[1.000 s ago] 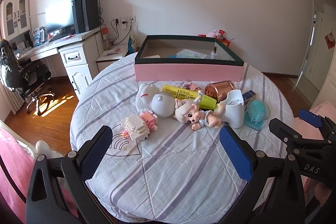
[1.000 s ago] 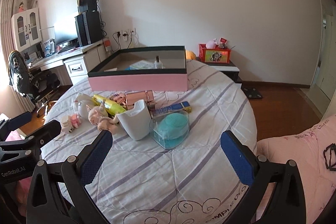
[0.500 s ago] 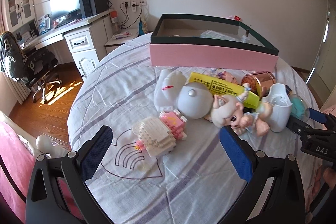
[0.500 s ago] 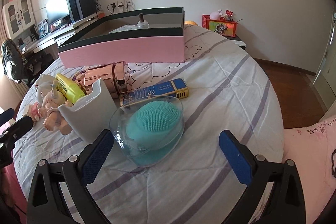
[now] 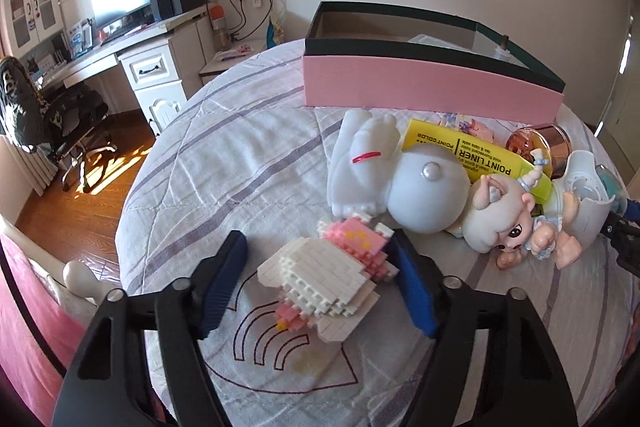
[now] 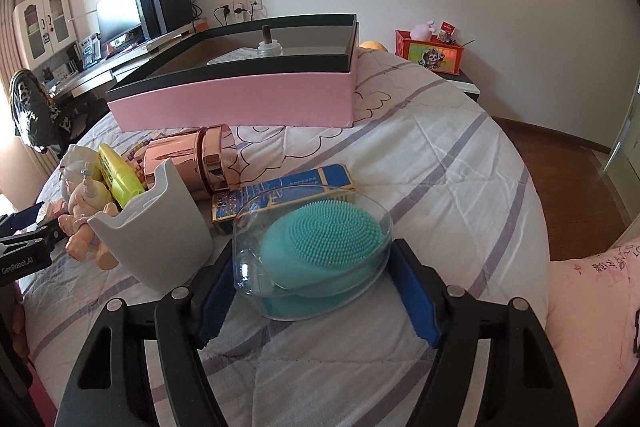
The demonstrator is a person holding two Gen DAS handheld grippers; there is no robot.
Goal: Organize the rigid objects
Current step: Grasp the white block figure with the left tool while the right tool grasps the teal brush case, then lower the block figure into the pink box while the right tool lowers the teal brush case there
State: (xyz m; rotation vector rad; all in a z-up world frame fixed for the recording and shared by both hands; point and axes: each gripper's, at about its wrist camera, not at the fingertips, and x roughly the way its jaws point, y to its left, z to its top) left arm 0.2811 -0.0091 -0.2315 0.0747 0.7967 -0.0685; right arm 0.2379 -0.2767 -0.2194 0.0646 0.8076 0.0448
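Observation:
A white and pink brick-built figure [image 5: 324, 279] lies on the quilted table between the blue pads of my left gripper [image 5: 316, 283]; the right pad touches it, the left pad stands a little off. A teal silicone brush in a clear case [image 6: 316, 255] sits between the pads of my right gripper [image 6: 312, 287], which press on its sides. A pink box with a dark rim [image 5: 424, 83] stands at the back, also in the right wrist view [image 6: 240, 99].
Beside the brick figure lie a white rabbit lamp [image 5: 384, 175], a yellow marker box [image 5: 472, 155], a doll [image 5: 516, 227], a white cup [image 6: 156, 227], a rose-gold jar [image 6: 188, 159] and a blue box [image 6: 288, 191]. The table edge drops off left to a wooden floor.
Both grippers moved forward and down to the table and narrowed, the left around the brick figure, the right onto the teal brush case.

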